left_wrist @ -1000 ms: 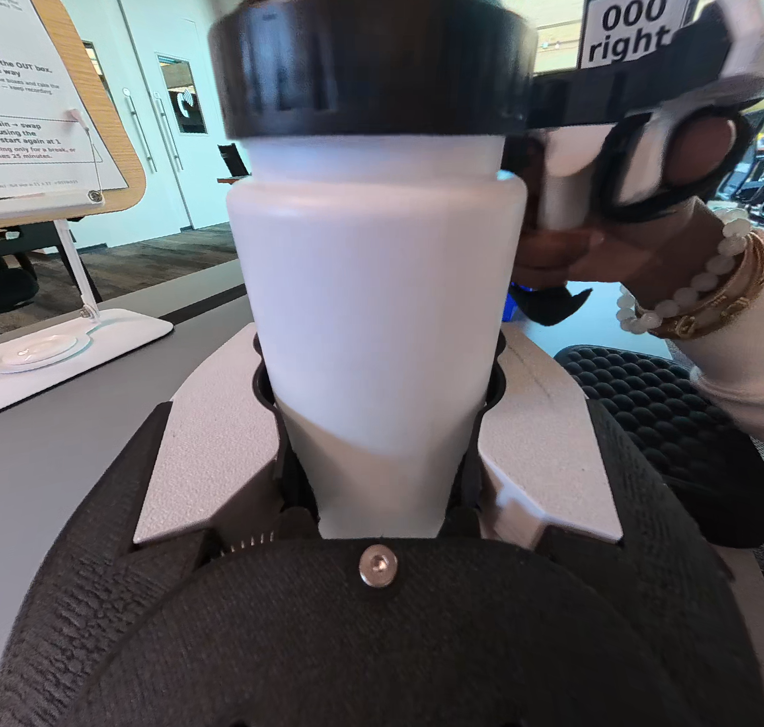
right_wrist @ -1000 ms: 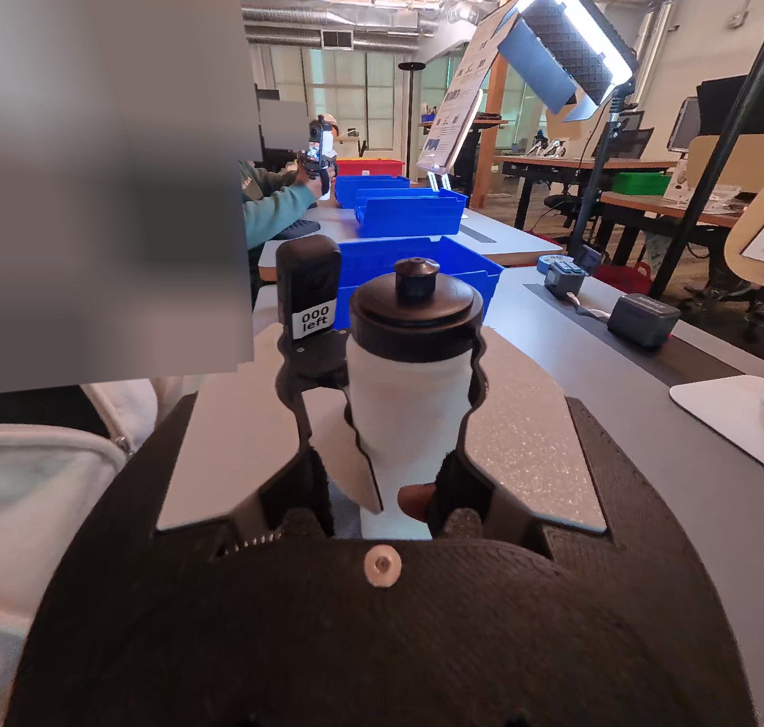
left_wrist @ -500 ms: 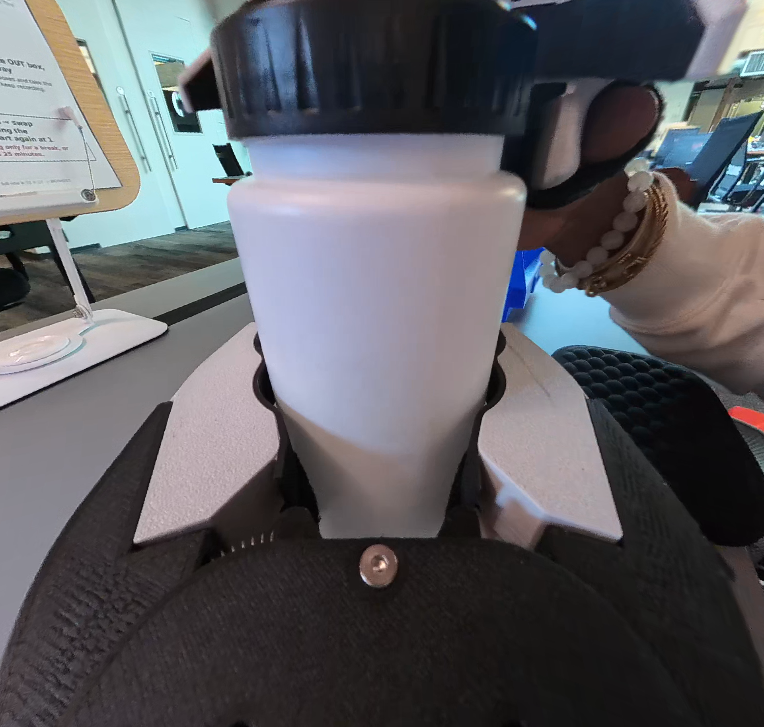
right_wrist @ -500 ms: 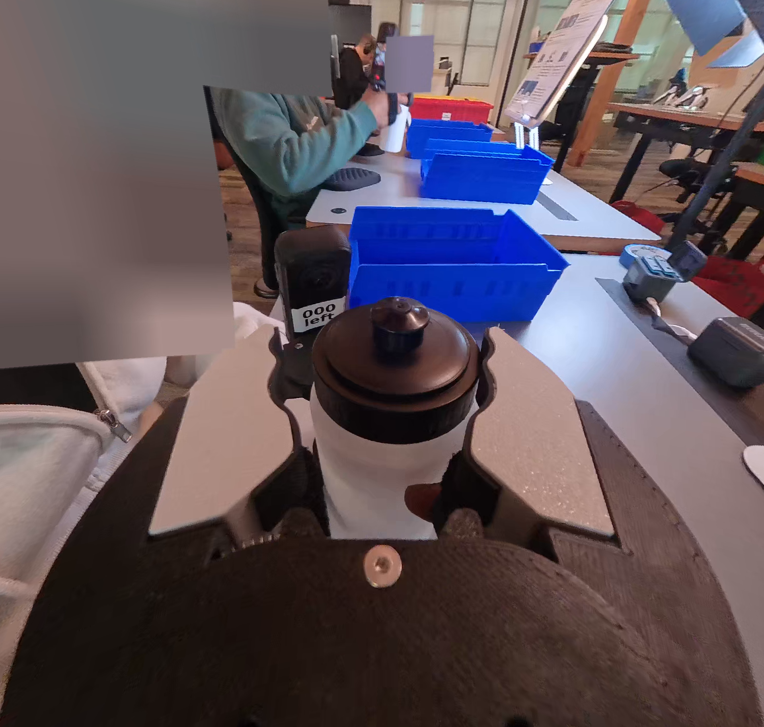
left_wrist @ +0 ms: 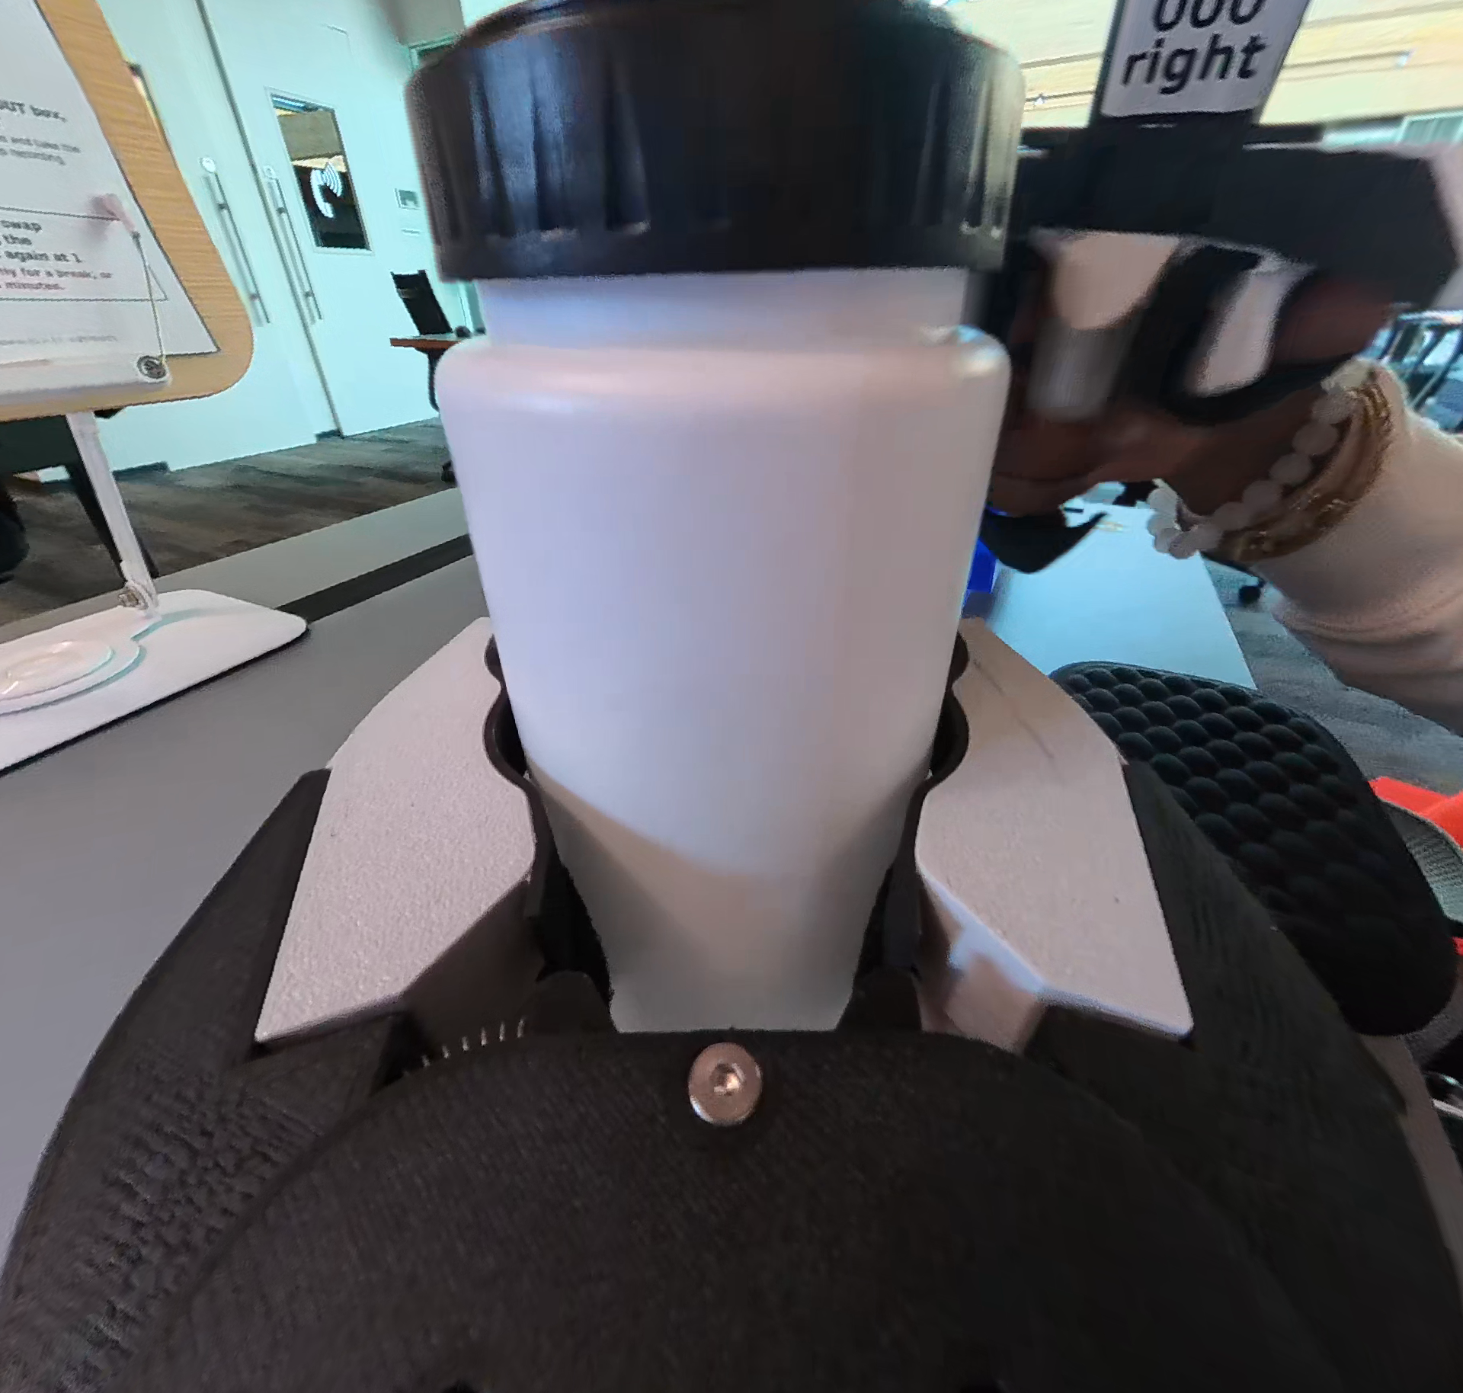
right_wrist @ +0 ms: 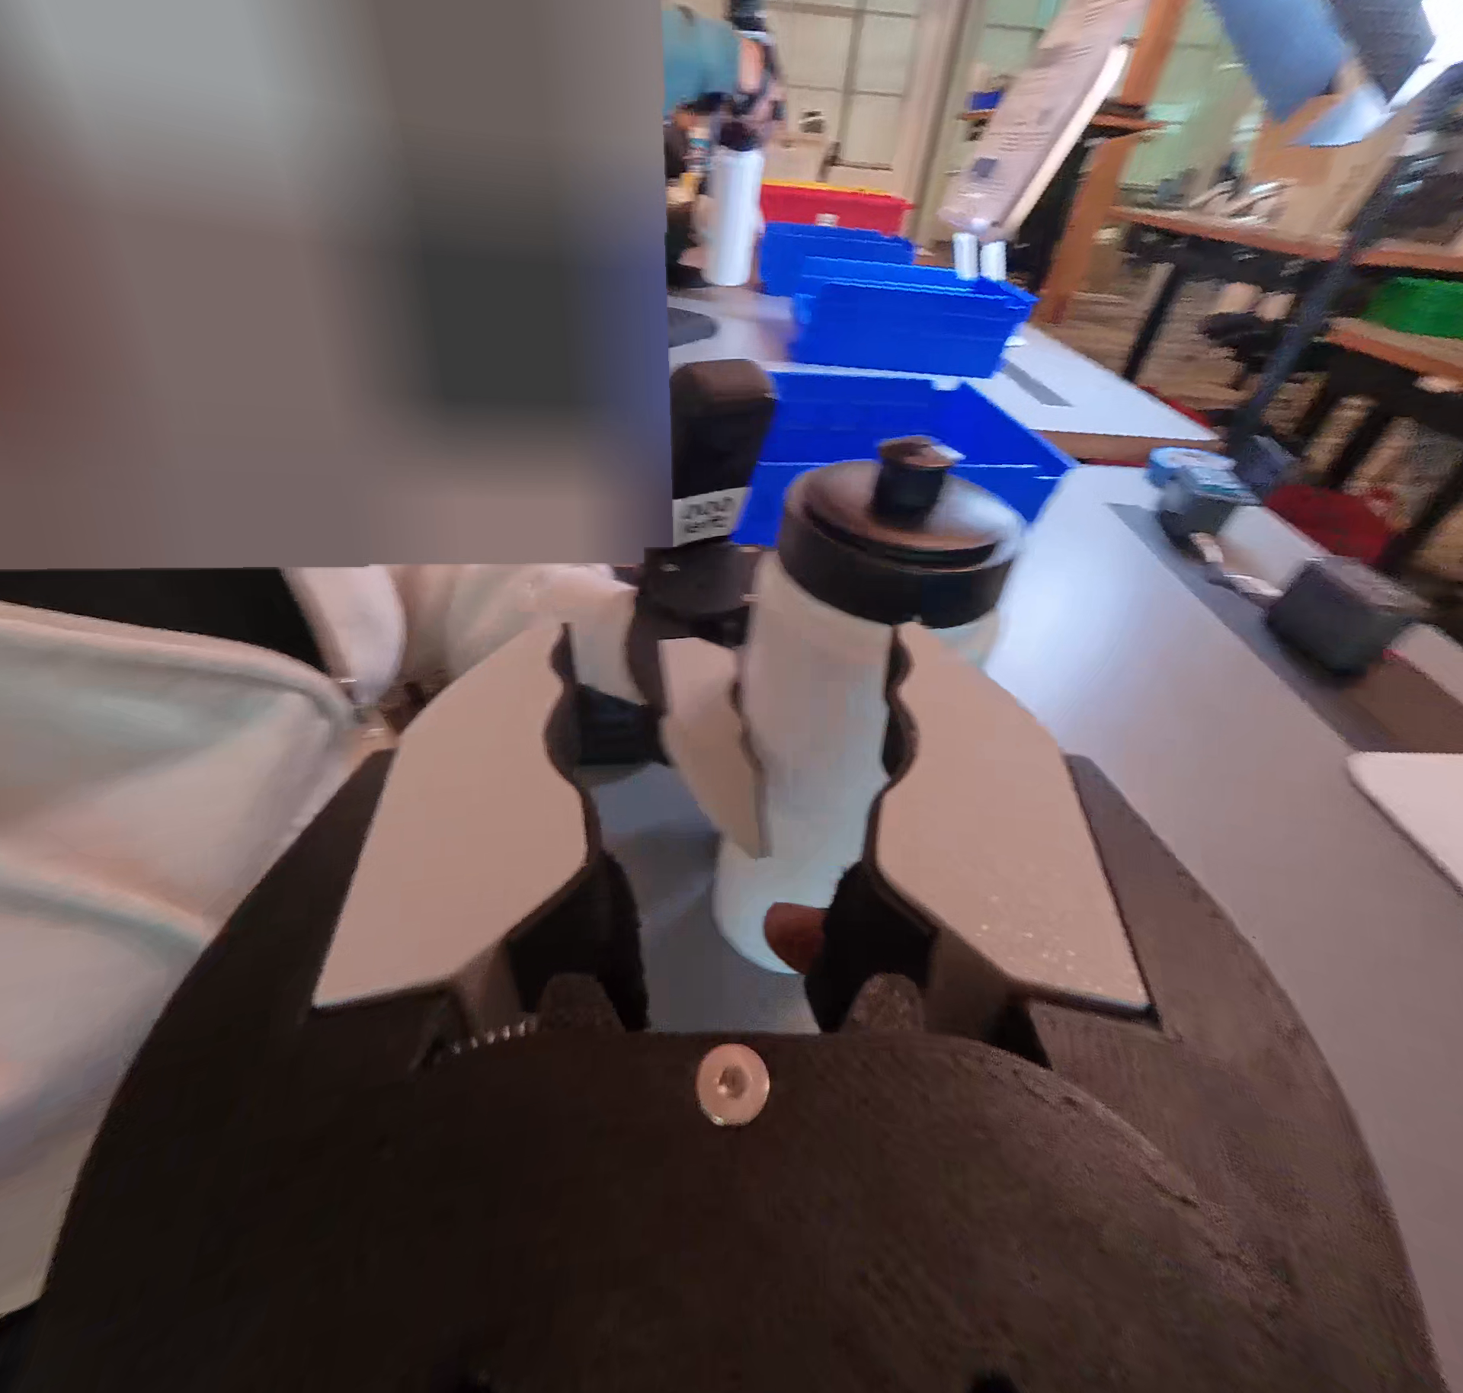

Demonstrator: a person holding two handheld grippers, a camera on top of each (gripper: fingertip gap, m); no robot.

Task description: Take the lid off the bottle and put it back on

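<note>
**Bottle clamped low, lid on**

Between the left gripper's (left_wrist: 724,729) two fingers, the white bottle (left_wrist: 724,547) stands upright, pinched at its lower body above the grey table (left_wrist: 142,840). Its black ribbed lid (left_wrist: 712,144) sits on the neck. Just right of the lid hangs the right gripper (right_wrist: 724,690), spread wide and gripping nothing; the bottle stands near its right finger. Farther off are blue bins (right_wrist: 910,326).

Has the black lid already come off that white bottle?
No, in the left wrist view the black lid sits on top of the white bottle, covering its neck.
</note>
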